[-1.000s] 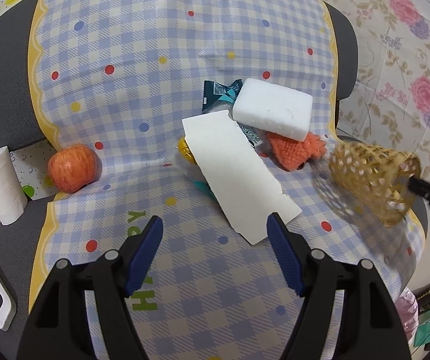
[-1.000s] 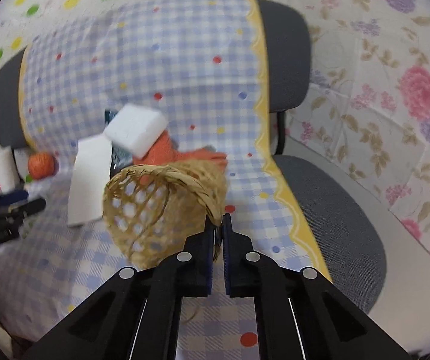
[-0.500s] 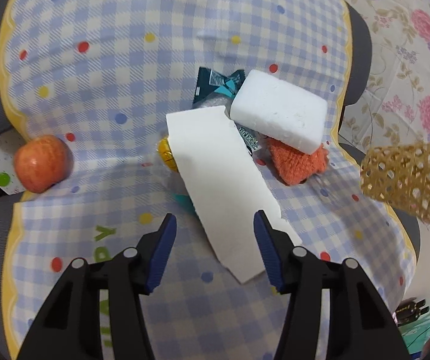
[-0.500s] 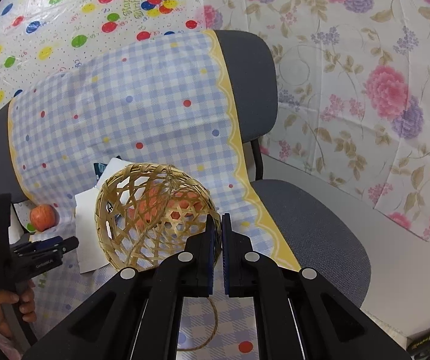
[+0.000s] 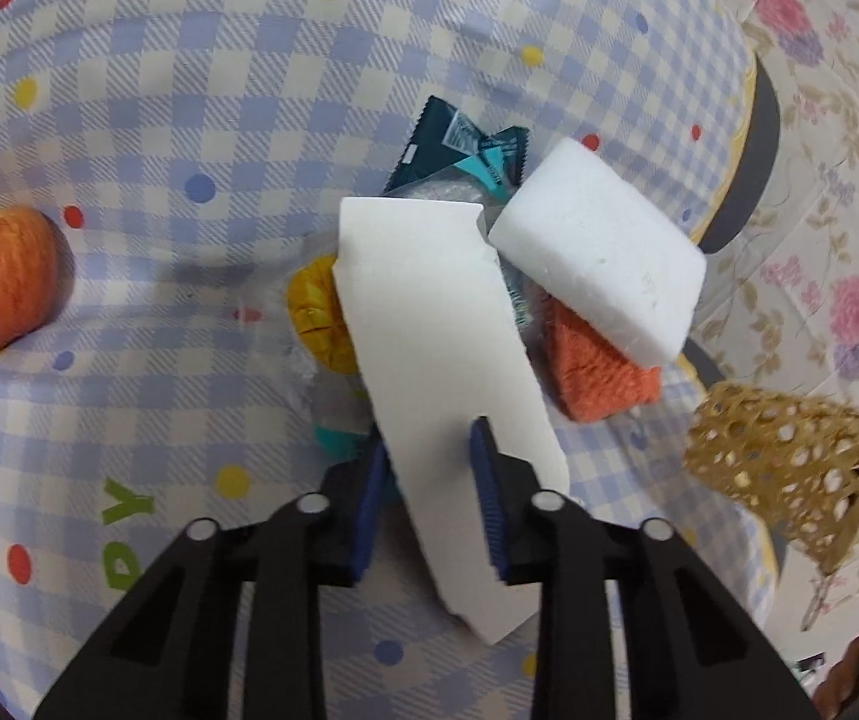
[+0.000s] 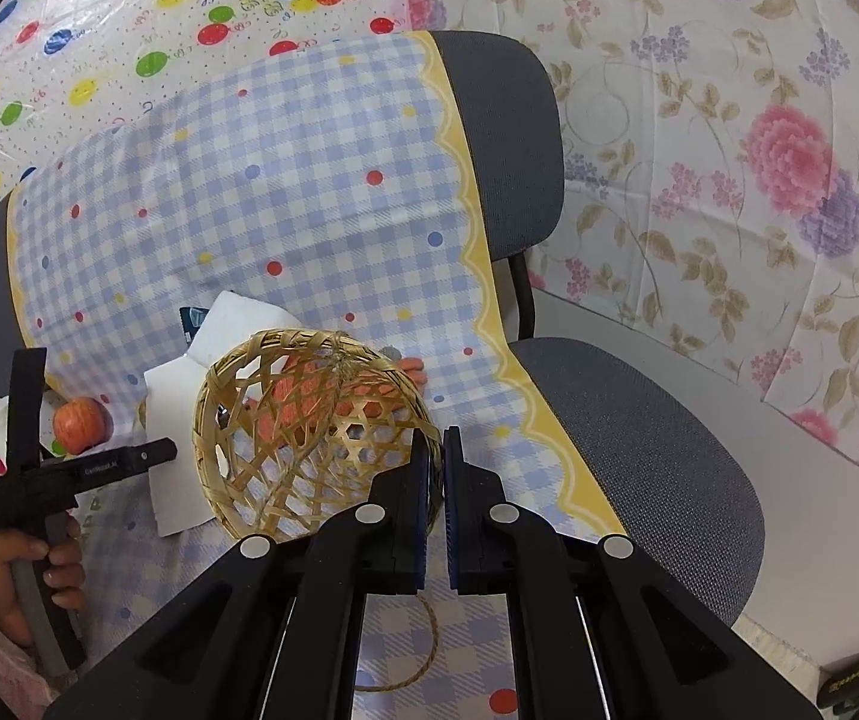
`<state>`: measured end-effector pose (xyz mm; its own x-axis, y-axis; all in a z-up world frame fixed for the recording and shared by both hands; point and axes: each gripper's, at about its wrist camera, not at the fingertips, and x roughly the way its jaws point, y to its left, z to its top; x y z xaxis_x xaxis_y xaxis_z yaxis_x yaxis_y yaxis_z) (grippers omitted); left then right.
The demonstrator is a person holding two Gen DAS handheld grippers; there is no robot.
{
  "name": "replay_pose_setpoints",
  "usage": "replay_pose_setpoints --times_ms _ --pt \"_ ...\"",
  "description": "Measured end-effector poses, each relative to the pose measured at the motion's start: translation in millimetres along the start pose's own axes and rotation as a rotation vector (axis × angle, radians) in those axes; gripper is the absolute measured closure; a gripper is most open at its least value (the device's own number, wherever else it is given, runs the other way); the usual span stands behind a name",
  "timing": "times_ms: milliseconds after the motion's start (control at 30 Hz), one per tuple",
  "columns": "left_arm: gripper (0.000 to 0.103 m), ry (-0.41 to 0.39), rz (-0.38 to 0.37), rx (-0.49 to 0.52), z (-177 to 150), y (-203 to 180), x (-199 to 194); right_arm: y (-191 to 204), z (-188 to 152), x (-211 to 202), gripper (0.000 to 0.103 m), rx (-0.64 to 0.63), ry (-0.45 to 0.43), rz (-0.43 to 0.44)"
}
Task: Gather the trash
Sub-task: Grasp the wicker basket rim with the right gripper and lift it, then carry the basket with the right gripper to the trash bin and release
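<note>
A white paper strip [image 5: 441, 348] lies on the checked cloth over a pile: a teal wrapper [image 5: 459, 144], a yellow wrapper [image 5: 315, 312], a white foam block [image 5: 603, 246] and an orange knit piece [image 5: 597, 372]. My left gripper [image 5: 429, 480] straddles the strip's near end, its jaws close to the strip's edges but still a little apart. My right gripper [image 6: 434, 468] is shut on the rim of a woven bamboo basket [image 6: 309, 432], held tilted in the air just right of the pile; the basket also shows in the left wrist view [image 5: 789, 474].
A red apple [image 5: 0, 279] sits at the left of the seat, also visible in the right wrist view [image 6: 78, 423]. The cloth [image 6: 285, 192] covers a grey chair; a second grey chair seat [image 6: 639, 438] stands to the right. Floral sheeting hangs behind.
My left gripper moved forward over the paper strip and its jaws narrowed around it. My right gripper raised the basket and brought it closer to the pile.
</note>
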<state>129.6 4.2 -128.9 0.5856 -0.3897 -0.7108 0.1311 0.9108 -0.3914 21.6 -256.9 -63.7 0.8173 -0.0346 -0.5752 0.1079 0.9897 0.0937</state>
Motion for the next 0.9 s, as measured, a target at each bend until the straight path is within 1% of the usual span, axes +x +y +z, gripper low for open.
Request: replay_pose_setpoints --times_ms 33,100,167,233,367,500,533,767,900 --pt "0.084 0.001 -0.012 -0.001 0.3 0.0 -1.1 -0.3 -0.7 -0.4 0.097 0.000 0.002 0.002" --pt "0.091 -0.004 -0.028 0.004 -0.3 -3.4 -4.5 -0.2 -1.8 -2.2 0.097 0.004 0.004 0.005" --pt "0.095 -0.022 -0.044 0.024 -2.5 -8.1 -14.5 0.5 -2.6 -6.5 0.097 0.005 -0.001 0.008" --pt "0.098 -0.059 -0.055 0.066 -4.9 -18.7 -32.3 0.9 -3.0 -10.9 0.097 0.004 -0.007 0.009" --pt "0.103 -0.141 -0.022 0.172 -12.8 -45.4 -69.2 0.5 -3.6 -22.7 0.097 0.004 -0.023 0.010" --pt "0.103 -0.199 0.019 0.269 -28.3 -67.3 -101.6 -3.3 -5.1 -31.5 0.097 0.018 -0.023 0.007" --pt "0.103 -0.205 0.024 0.280 -31.4 -69.7 -106.4 -4.8 -5.8 -32.9 0.097 0.026 -0.020 0.010" --pt "0.103 -0.254 0.030 0.291 -44.4 -74.5 -137.5 -11.2 -9.5 -49.4 0.097 0.048 -0.023 0.020" --pt "0.103 -0.272 0.009 0.299 -45.6 -82.3 -148.4 -12.0 -11.7 -56.0 0.097 0.057 -0.030 0.027"
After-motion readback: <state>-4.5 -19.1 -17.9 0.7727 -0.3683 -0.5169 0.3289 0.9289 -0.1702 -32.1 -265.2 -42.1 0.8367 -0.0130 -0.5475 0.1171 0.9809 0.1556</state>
